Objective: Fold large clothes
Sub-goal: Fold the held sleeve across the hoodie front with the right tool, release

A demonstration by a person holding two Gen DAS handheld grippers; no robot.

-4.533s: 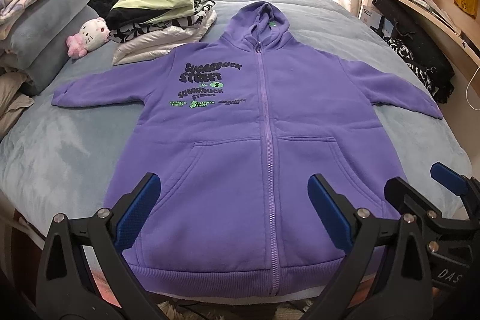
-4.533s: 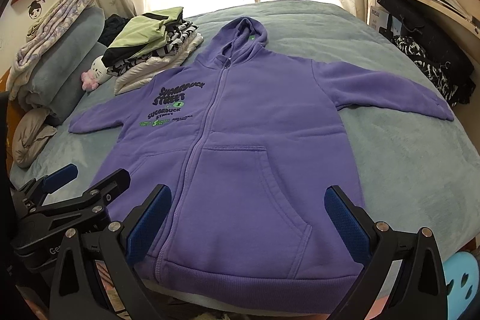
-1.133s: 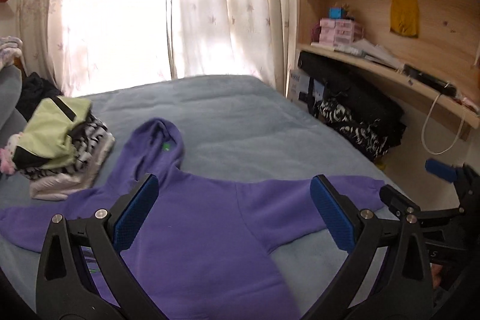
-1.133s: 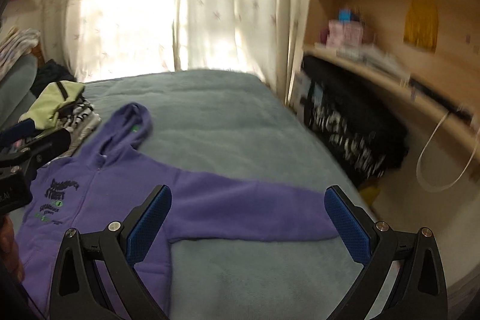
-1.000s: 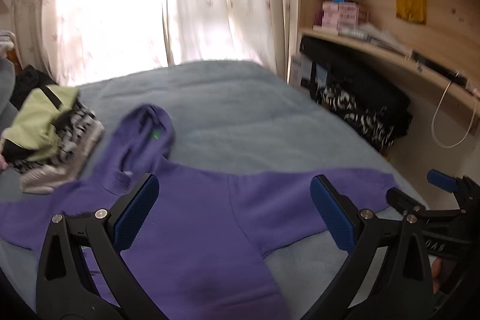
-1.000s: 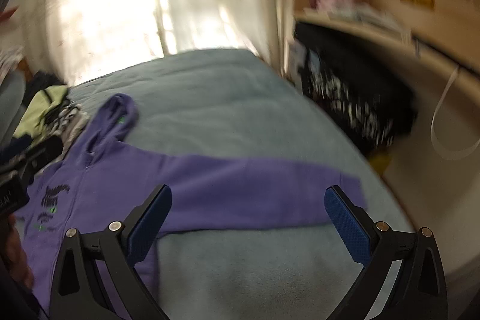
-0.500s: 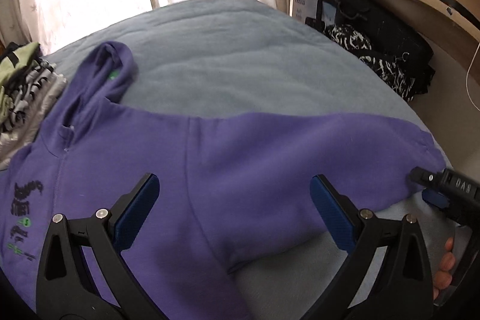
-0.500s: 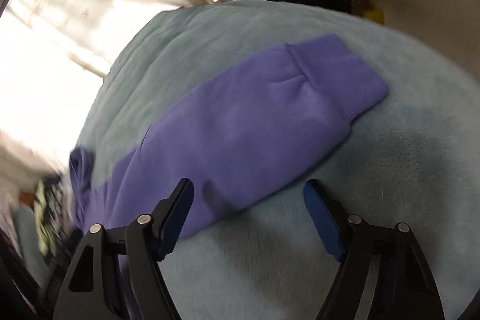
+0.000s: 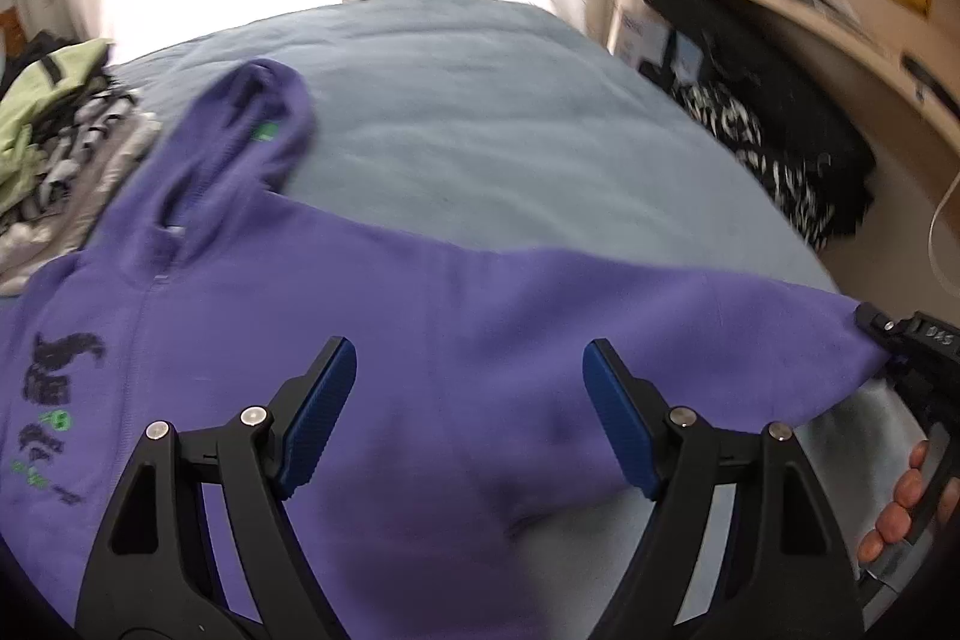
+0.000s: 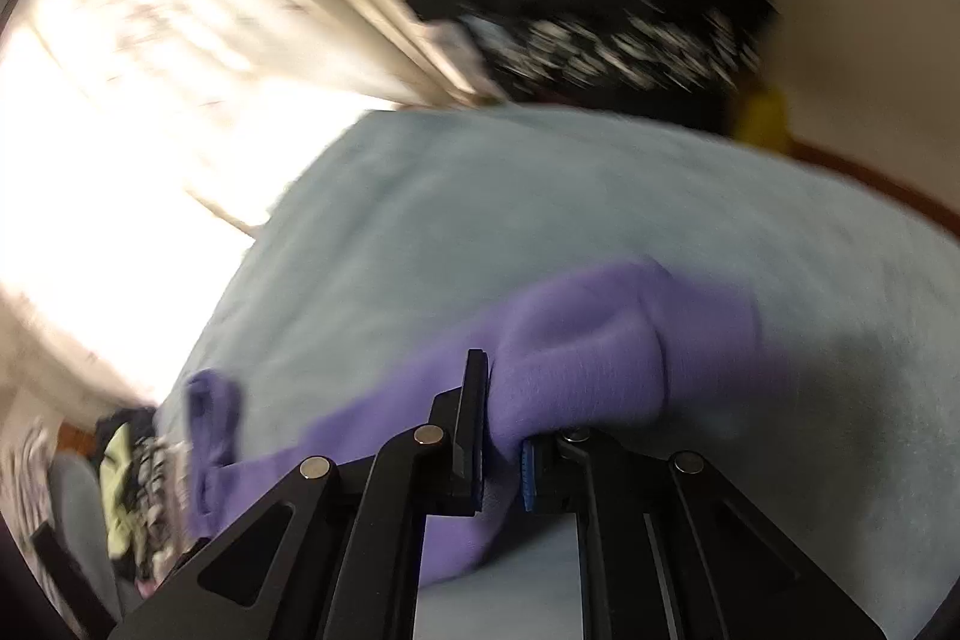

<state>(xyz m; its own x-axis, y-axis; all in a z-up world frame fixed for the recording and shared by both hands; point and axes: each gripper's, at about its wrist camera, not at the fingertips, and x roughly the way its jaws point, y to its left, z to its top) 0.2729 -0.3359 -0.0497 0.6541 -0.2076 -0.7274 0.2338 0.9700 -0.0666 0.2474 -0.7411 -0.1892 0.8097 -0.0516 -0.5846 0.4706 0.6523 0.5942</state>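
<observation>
Both tools have dropped from a high look across the room to just over the bed point(image 9: 510, 148), and the right one has clamped where it gaped a second ago. Largest in view, the blue-grey bed carries the purple hoodie point(image 9: 360, 340), spread flat face up with its hood toward the bright window so each part can be folded in turn. Its sleeve point(image 9: 690, 328) stretches out toward the bed's edge. At the cuff point(image 10: 600, 364), the right tool point(image 10: 501, 436) is pinched tight on the fabric, probably to carry the sleeve back over the body. The left tool point(image 9: 468, 418) hangs over the armpit area with its jaws fairly wide but narrowing, cloth below them and nothing gripped, likely to pin or grip the fold line. A stack of folded clothes point(image 9: 54, 100) waits beside the hood.
</observation>
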